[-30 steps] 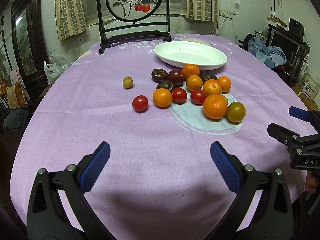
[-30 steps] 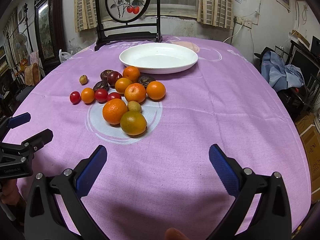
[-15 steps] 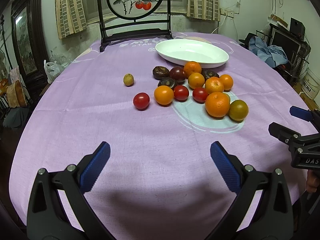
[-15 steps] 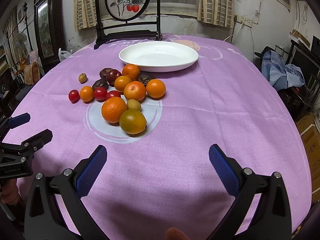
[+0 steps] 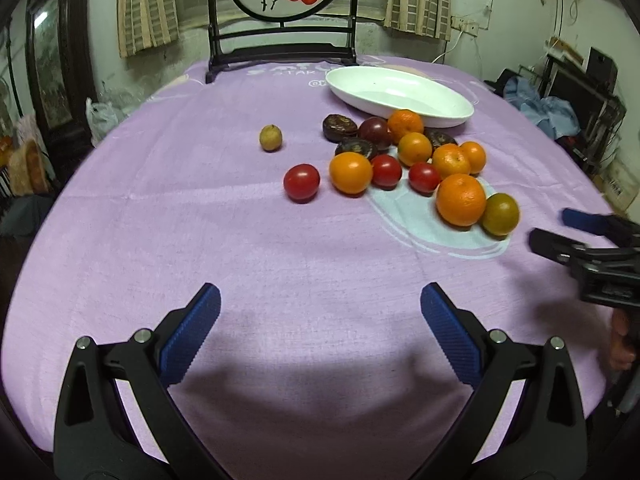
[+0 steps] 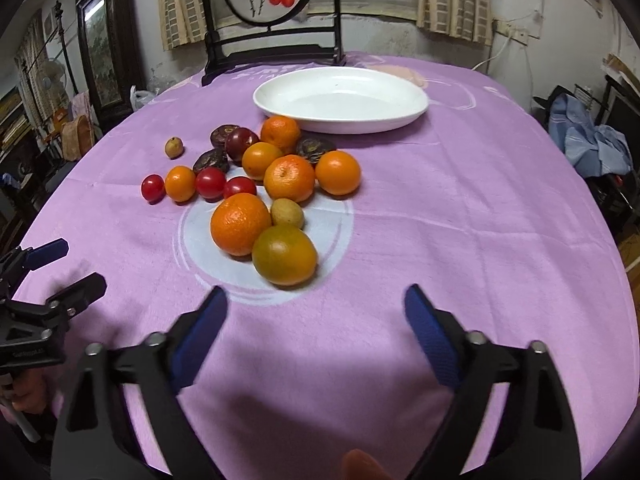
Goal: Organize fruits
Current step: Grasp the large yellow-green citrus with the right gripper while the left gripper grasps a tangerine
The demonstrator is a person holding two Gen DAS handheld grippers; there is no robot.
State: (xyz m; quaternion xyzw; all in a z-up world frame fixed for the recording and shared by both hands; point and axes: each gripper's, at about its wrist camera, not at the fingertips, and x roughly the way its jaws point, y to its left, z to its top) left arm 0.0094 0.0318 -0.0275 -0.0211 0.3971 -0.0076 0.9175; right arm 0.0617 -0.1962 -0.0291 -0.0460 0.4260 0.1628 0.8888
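Note:
A heap of fruit lies mid-table on the purple cloth: several oranges, red tomatoes, dark purple fruits, and a green-orange citrus nearest me beside a big orange. An empty white plate sits behind the heap; it also shows in the left wrist view. A small yellow fruit lies apart to the left. My left gripper is open and empty near the front edge. My right gripper is open and empty, just short of the green-orange citrus.
A dark wooden screen stand with a painted round panel stands at the table's far edge. Blue clothes and furniture lie off the right side. The right gripper also shows at the right edge of the left wrist view.
Both grippers have moved forward toward the fruit heap, which looks larger and nearer now. The right gripper has closed in on the green-orange citrus. Nothing was grasped.

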